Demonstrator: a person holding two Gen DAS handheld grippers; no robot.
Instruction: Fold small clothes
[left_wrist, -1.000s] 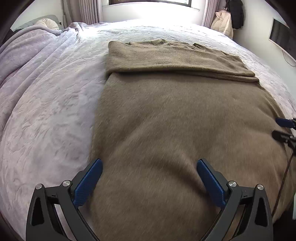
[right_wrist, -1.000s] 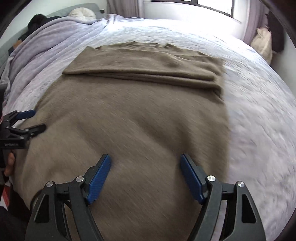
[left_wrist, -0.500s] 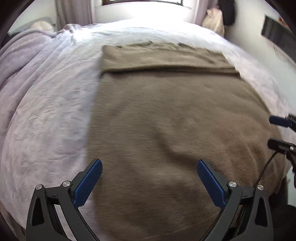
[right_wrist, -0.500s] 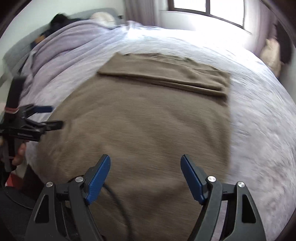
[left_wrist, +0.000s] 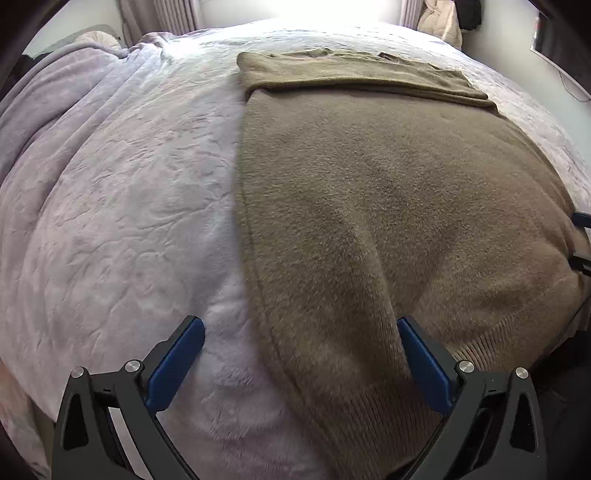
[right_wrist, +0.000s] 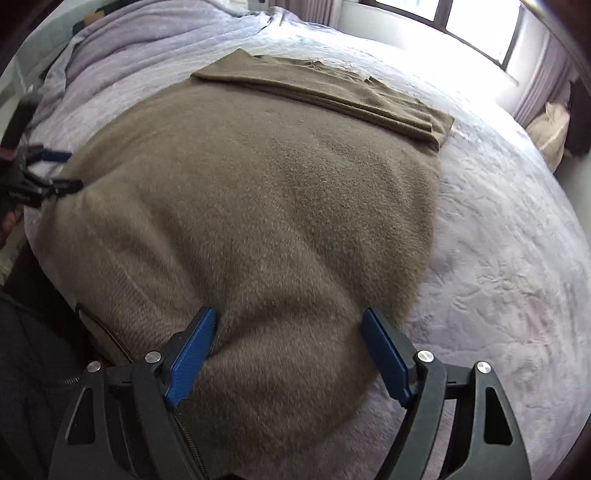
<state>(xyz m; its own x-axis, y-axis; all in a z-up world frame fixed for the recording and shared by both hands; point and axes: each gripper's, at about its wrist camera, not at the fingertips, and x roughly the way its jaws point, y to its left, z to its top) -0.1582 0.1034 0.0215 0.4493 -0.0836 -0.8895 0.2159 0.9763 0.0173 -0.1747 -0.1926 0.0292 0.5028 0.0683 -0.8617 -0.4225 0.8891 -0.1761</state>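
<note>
Straddling the near hem corners with both sets of jaws, nothing clamped yet. Left gripper (left_wrist: 301, 354) stands wide open: one blue pad over bare bedcover, the other over knit, with the side edge of the olive-brown fuzzy knit sweater (left_wrist: 388, 192) running between them. Right gripper (right_wrist: 288, 345) is also wide open, empty; its jaws bracket the opposite hem corner, one pad touching or nearly touching a raised ridge of fabric, the other at the sweater's side edge.

Sweater lies flat on the bed, hem nearest the jaws, body stretching away. At the far end the sleeves look already folded across into a flat band (right_wrist: 332, 96).

Handling, judged: soft, limp, lightish but bulky knit. Brushed nap should give the pads decent friction, so slip risk is low. It will sag and stretch between two grip points, so lift both corners evenly. The ribbed hem band (left_wrist: 480, 350) is the denser, firmer part; best hold is there, at each corner, pinching both layers.

Textures: fuzzy short pile on the body, vertical ribbing at the hem, a soft crease rising from between the left jaws. Under it, a pale lilac plush bedcover (left_wrist: 122, 206) with crinkled embossing, which may drag on the knit. Farther off, a bunched lilac blanket (right_wrist: 147, 33) and a bright window (right_wrist: 476, 22).
</note>
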